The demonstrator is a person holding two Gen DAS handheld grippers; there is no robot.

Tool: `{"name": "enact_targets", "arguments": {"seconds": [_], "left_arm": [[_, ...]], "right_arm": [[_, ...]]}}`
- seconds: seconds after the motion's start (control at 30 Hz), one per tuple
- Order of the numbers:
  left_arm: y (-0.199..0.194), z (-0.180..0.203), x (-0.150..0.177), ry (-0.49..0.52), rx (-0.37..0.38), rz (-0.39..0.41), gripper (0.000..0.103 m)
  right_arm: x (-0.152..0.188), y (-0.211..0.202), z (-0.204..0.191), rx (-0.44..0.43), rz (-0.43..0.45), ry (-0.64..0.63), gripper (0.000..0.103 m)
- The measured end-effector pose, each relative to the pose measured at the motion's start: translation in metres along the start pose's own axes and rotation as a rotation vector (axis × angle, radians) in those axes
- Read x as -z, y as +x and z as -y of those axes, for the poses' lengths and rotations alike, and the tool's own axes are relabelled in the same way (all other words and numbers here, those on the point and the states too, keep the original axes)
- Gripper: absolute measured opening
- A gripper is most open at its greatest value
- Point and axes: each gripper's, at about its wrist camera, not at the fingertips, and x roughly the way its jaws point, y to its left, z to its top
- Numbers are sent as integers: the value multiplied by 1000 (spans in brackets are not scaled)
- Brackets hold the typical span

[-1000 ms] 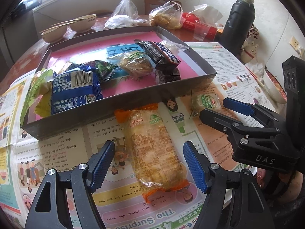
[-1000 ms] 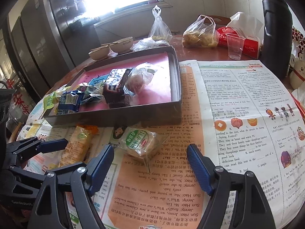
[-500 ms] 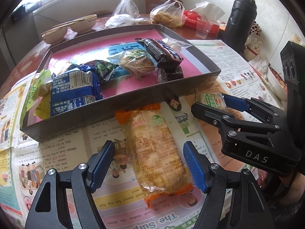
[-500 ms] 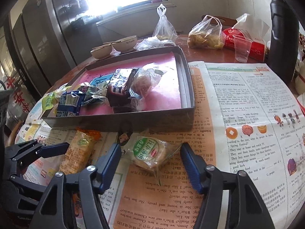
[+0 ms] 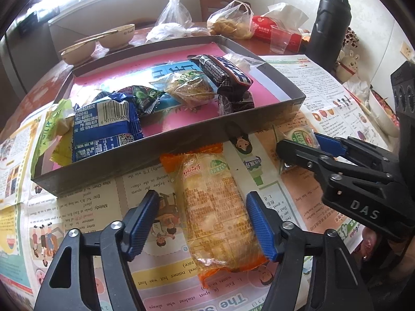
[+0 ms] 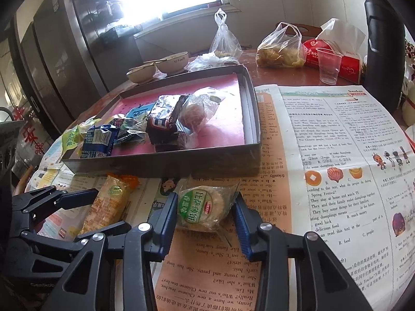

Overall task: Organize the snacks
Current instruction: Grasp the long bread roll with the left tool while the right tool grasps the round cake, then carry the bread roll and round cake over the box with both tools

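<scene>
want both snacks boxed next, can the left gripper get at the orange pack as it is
Probably yes: the orange pack lies flat on the newspaper between the left gripper's open jaws, nothing on top; the box sits just beyond.

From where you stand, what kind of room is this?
Probably a home kitchen or dining area. A tall fridge stands by the window, and the table holds bowls with chopsticks, a thermos and a tissue box.
</scene>
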Motion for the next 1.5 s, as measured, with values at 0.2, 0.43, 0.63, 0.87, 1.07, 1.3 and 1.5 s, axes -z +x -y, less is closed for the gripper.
{"name": "enact_targets", "arguments": {"seconds": [0.2, 0.43, 0.63, 0.87, 1.07, 1.3, 1.5], "left_arm": [[-1, 0, -2, 7, -35, 8, 46], [-6, -4, 0, -18, 26, -7, 34], [-12, -1, 3, -19, 41, 3, 33], [-32, -2, 3, -18, 55, 42, 33], [-50, -13, -13, -37, 64, 82, 33], [-48, -35, -47, -73, 47, 106, 33], [-34, -49, -75, -99, 30, 102, 33]], "right_arm": [[3, -6, 1, -18, 11, 3, 41], [3, -16, -4, -34, 38, 1, 41], [2, -25, -3, -39, 60, 13, 41], [0, -34, -7, -41, 83, 7, 41], [-12, -45, -8, -40, 119, 18, 41], [-38, -41, -5, -31, 139, 20, 41], [-62, -23, -4, -17, 134, 10, 41]]}}
